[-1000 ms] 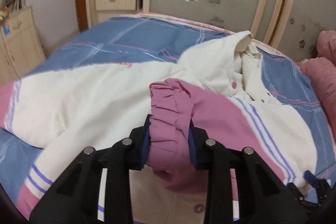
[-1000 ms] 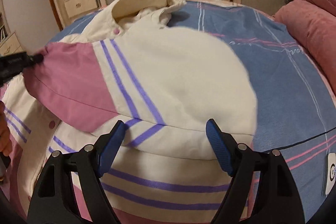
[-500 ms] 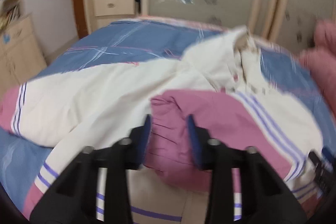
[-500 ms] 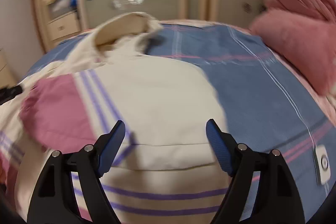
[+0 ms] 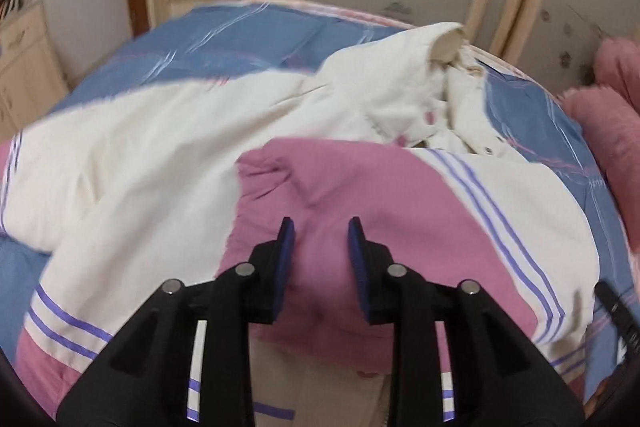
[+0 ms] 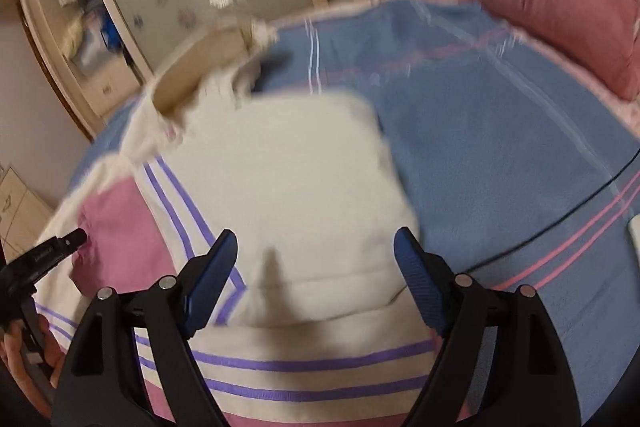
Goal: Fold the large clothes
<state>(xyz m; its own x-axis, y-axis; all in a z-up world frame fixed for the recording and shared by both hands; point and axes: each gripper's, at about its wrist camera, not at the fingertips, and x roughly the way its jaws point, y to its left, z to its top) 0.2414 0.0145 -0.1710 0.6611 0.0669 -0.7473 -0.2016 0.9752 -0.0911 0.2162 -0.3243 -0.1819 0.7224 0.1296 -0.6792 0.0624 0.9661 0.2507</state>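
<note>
Currently the cream jacket [image 5: 168,155] lies spread on the blue bedspread [image 6: 500,131], collar at the far end. Left tongs [image 5: 321,227] point down at the pink sleeve cuff [image 5: 360,211], which is folded across the jacket's front; pink cloth sits between the narrow-set jaws, but whether the pads press it I cannot tell. Right tongs [image 6: 316,247] hover, jaws spread wide, nothing gripped, above the jacket's near right side.
</note>
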